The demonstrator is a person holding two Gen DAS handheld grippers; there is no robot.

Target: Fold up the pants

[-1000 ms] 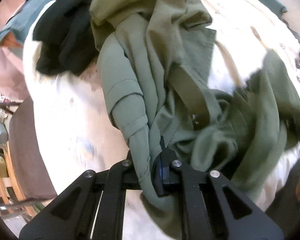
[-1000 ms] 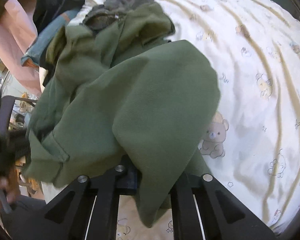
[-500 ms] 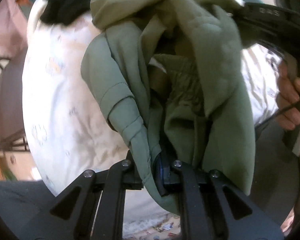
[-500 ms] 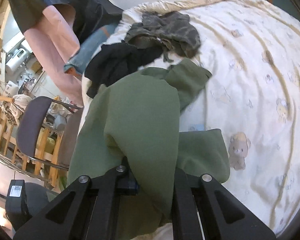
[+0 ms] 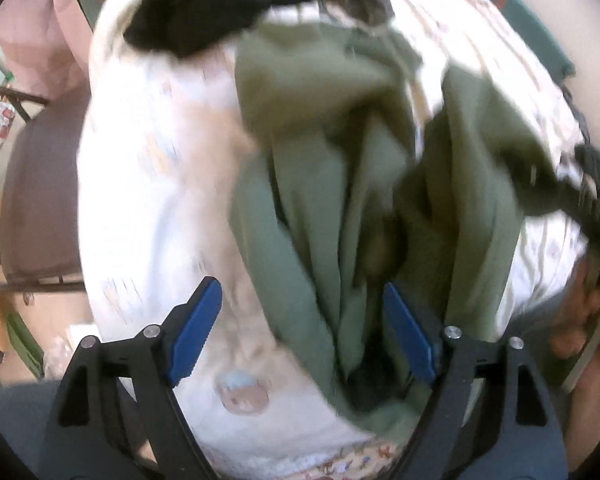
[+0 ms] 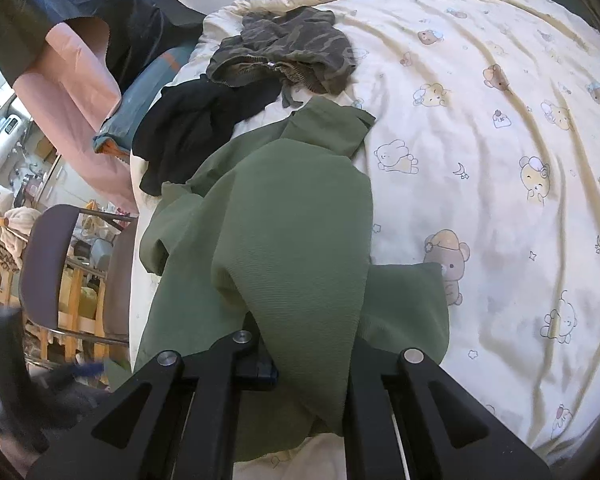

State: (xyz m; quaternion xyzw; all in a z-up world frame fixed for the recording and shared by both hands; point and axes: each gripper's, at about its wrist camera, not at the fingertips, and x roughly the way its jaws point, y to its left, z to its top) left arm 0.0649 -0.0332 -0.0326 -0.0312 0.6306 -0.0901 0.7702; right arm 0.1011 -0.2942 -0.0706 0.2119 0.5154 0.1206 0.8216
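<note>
Green pants (image 6: 284, 216) hang bunched over the bed (image 6: 480, 128), partly draped on the sheet. Right gripper (image 6: 300, 356) is clenched on a fold of the fabric. Left gripper (image 5: 300, 320) is opening, its blue pads clear of the cloth between them. Fabric judged light, soft and limp, prone to sagging; best held at waistband corners or hems.

The bed (image 6: 500, 160) lies open across its whole right side, bare printed sheet with only shallow wrinkles. Toward the far left corner a black garment (image 6: 192, 124) and a camouflage one (image 6: 284, 48) block the way (touching each other). Green pants (image 6: 284, 232) cover the near left edge; a chair (image 6: 44, 264) stands beside it.
</note>
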